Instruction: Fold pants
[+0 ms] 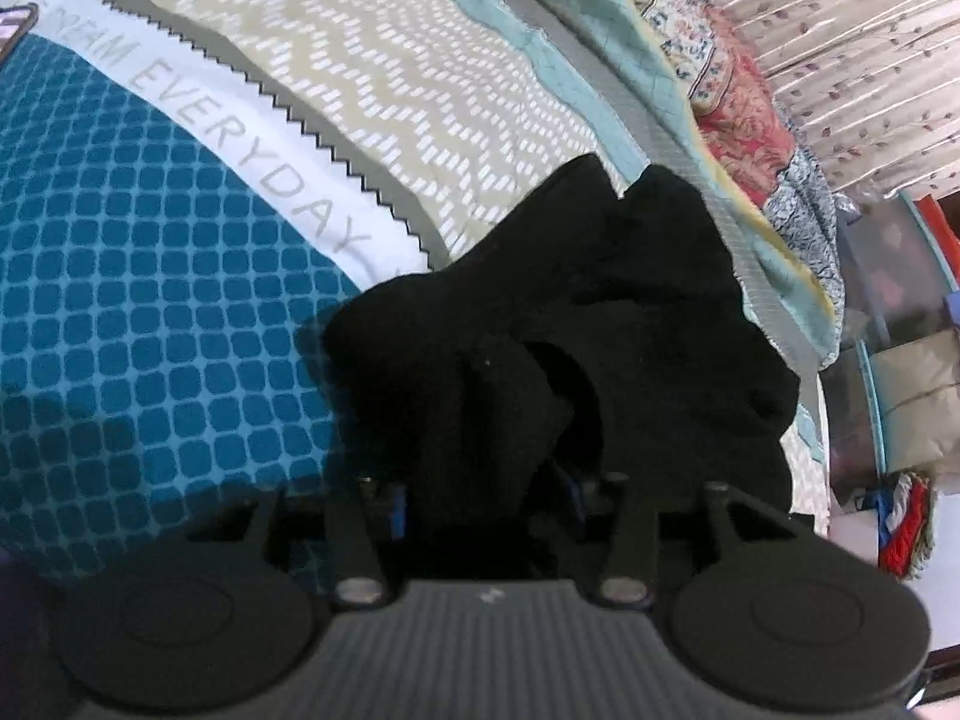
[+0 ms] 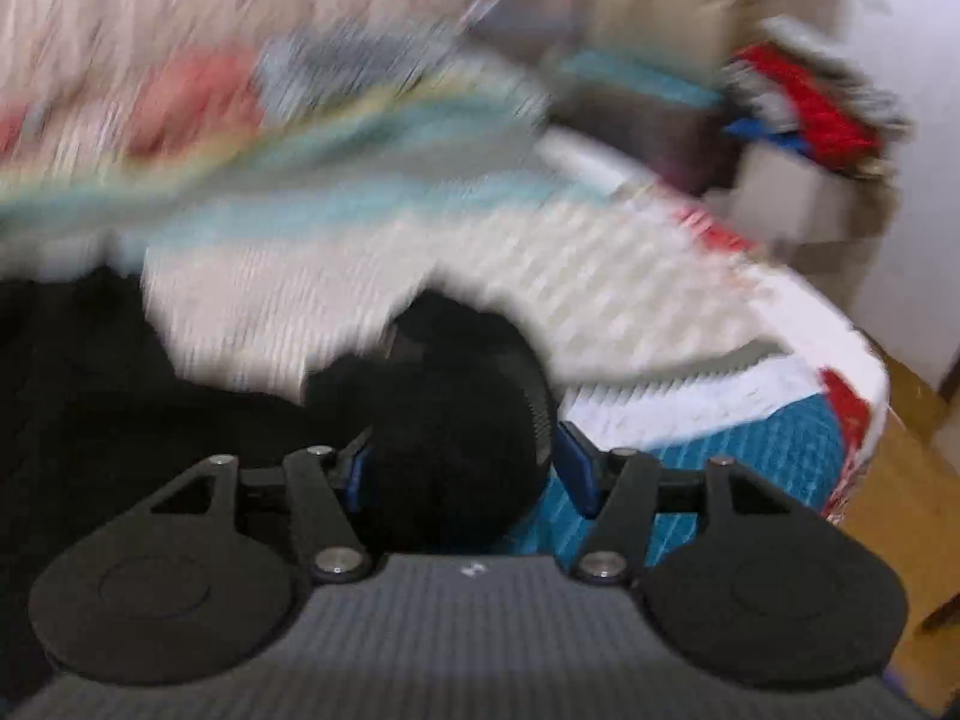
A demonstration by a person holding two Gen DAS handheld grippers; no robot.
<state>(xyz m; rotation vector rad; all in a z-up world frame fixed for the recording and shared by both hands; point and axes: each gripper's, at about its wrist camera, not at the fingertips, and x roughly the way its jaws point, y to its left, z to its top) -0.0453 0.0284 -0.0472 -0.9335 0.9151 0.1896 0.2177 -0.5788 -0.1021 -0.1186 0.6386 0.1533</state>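
While the bed (image 1: 150, 312) carries the load, the pants (image 1: 570, 330) lie bunched on its patterned cover, apparently just set down mid-fold. Bedding (image 1: 750, 114) is heaped behind them. Left gripper (image 1: 486, 498) and right gripper (image 2: 465, 468) straddle black cloth, fingers (image 2: 579, 468) parted, apparently released.

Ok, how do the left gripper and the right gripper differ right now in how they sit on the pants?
The right gripper stands wider open than the left gripper. On the right gripper one pad is clear of the pants, with bedsheet showing in the gap; on the left gripper black cloth fills the whole gap, so whether it presses is unclear. Both have pants between their jaws.
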